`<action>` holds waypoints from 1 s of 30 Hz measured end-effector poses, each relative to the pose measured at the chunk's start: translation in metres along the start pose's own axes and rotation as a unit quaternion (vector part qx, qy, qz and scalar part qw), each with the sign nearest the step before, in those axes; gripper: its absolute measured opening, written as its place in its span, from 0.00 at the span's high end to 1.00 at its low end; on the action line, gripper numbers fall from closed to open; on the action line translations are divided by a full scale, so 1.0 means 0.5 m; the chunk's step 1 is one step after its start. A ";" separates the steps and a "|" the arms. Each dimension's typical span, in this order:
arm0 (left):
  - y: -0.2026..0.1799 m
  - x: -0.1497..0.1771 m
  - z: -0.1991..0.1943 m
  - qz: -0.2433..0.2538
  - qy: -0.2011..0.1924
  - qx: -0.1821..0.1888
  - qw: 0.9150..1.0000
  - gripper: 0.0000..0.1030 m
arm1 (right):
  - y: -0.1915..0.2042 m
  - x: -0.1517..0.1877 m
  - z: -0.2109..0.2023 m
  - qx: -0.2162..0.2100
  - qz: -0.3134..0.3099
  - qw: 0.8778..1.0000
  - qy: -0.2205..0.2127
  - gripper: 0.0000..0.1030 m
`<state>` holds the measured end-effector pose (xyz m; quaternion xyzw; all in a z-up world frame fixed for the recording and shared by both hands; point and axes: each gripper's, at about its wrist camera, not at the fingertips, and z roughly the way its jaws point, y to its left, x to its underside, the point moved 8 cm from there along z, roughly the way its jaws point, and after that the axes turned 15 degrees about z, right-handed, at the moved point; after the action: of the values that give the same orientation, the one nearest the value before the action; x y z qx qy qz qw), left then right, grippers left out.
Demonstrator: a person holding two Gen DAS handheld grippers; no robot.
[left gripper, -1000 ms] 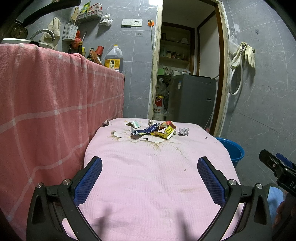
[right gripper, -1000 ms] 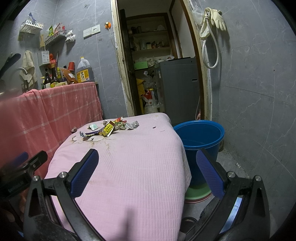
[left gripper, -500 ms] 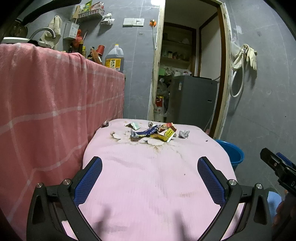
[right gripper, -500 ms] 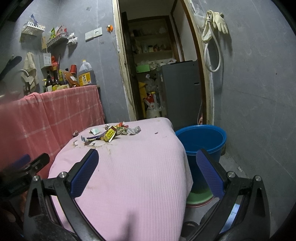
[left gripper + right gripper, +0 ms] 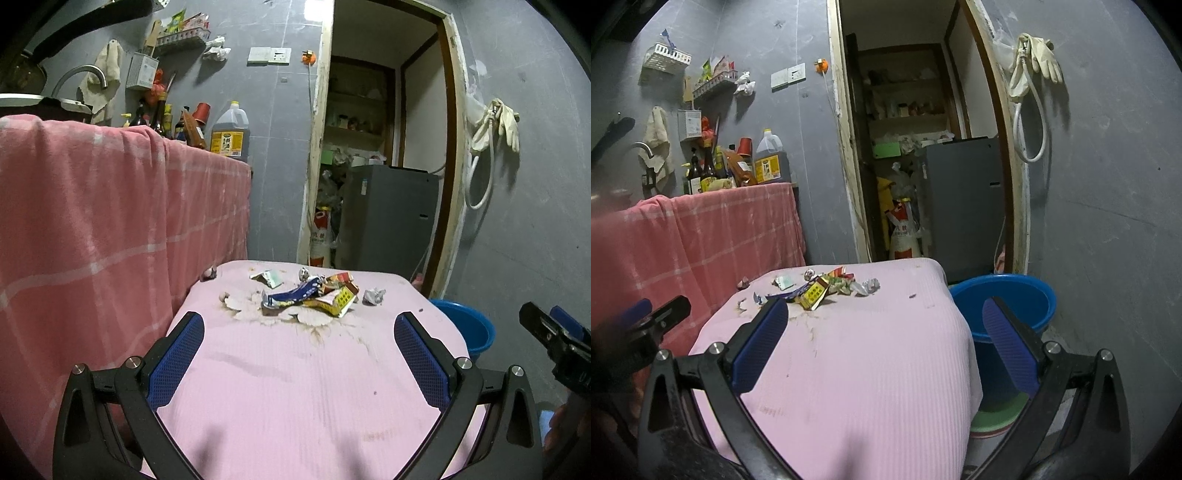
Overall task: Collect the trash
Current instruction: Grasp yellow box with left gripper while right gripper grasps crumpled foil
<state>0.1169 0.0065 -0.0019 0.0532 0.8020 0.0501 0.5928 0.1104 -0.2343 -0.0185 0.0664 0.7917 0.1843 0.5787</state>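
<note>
Both grippers have moved closer to the far pile of crumpled paper and wrapper trash (image 5: 310, 293); left gripper (image 5: 299, 354) and right gripper (image 5: 886, 341) are spread wide, holding nothing.

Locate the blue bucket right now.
The blue bucket stands on the floor at the right of the pink-covered table, below the doorway; the left wrist view shows only its rim.

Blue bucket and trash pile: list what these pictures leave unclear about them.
- Blue bucket: its bottom is unseen. The right wrist view shows only the rim and inner wall, behind the right claw; the pink tablecloth hides most of it in the left wrist view.
- Trash pile: wrapper print too small to read; the piece count is unclear where they overlap.
</note>
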 end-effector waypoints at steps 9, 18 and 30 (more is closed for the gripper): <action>0.013 -0.022 0.081 0.005 0.013 -0.005 1.000 0.02 | -0.004 -0.017 0.084 -0.004 -0.004 1.000 0.008 0.00; 0.017 -0.028 0.184 -0.016 0.041 0.013 0.999 0.02 | -0.025 -0.034 0.200 -0.004 0.000 1.000 0.026 0.00; -0.010 -0.005 0.331 -0.019 0.128 0.063 0.990 0.02 | -0.040 -0.053 0.365 -0.025 -0.012 0.996 0.087 0.00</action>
<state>0.2757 0.0039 -0.0488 0.0683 0.8735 -0.0049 0.4820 0.2928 -0.2221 -0.0499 0.0265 0.8347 0.2020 0.5117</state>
